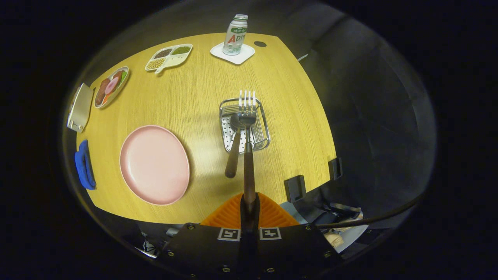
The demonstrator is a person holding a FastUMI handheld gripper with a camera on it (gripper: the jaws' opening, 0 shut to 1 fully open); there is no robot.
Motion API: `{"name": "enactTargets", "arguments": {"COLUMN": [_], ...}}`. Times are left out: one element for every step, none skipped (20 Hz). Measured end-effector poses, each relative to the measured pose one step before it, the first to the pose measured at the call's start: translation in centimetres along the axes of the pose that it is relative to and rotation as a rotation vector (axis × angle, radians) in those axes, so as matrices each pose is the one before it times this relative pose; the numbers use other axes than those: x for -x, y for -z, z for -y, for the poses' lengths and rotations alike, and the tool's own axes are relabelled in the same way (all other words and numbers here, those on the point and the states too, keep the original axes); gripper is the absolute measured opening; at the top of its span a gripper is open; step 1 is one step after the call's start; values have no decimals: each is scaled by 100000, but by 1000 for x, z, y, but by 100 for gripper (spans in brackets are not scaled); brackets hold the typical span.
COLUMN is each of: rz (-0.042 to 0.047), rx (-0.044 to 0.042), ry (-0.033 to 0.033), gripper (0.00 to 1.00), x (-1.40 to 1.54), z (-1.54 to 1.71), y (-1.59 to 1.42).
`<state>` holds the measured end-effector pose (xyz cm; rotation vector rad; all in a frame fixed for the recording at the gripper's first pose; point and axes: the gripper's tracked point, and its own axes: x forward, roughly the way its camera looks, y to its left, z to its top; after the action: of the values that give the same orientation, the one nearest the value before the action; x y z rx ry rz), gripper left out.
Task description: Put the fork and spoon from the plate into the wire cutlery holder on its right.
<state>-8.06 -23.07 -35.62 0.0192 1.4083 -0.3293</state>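
Two fingers of your gripper (249,208) clamp the fork (248,116) handle above the wire cutlery holder (264,134), where the spoon (234,144) leans; pink plate (154,164) empty.

The single camera rides on the gripper (249,208) and looks forward along its fingers (233,216), which close on the fork (248,155) handle at the bottom of the view. It sits high above the near edge of the worktop (202,97) and tilts steeply down, so the whole wooden surface spreads out beneath it. The fisheye lens bends the worktop's edges. The wire cutlery holder (244,124) lies just ahead of the fingers, the bottle (235,34) far beyond.
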Motion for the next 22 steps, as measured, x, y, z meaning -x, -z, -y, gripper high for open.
{"name": "enactTargets", "arguments": {"rz": [-1140, -1200, -1475, -949, -1103, -1109, -1545, -2156, -614, -888, -1304, -2147, -1410, -1317, -1296, -220, 589, 1585, 1454, 1422, 1190, 1255], "rx": [4, 50, -156, 79, 600, 903, 799, 409, 293, 2, 94, -22, 79, 54, -245, -469, -380, -309, 146, 91, 60, -19], "ry": [-137, -437, -758, -858, -897, -653, -333, -427, -169, -225, -346, -206, -46, -559, -766, -1508, -1674, -1357, -818, -724, -402, -910], "gripper": [4, 4, 4, 3, 4, 4, 4, 4, 4, 7, 7, 7, 7, 7, 7, 7, 12, 12, 14, 15, 20, 20], "x": [-160, -332, -147, -186, -82, -132, -10, -48, 124, -59, 15, -21, 9, -28, 60, 123, 352, -11, 136, 293, 320, 203], "z": [-16, -42, -110, -149, -94, -131, 10, -63, 73, 27, 34, 27, 45, -105, -104, -299, -234, -239, -161, -95, -109, -218], "y": [356, 386, 312, 159, -35, 95, 14, 58, -240, -415, -214, -90, -322, -230, -291, -289, -411, -478, -380, -323, -238, -150]}}
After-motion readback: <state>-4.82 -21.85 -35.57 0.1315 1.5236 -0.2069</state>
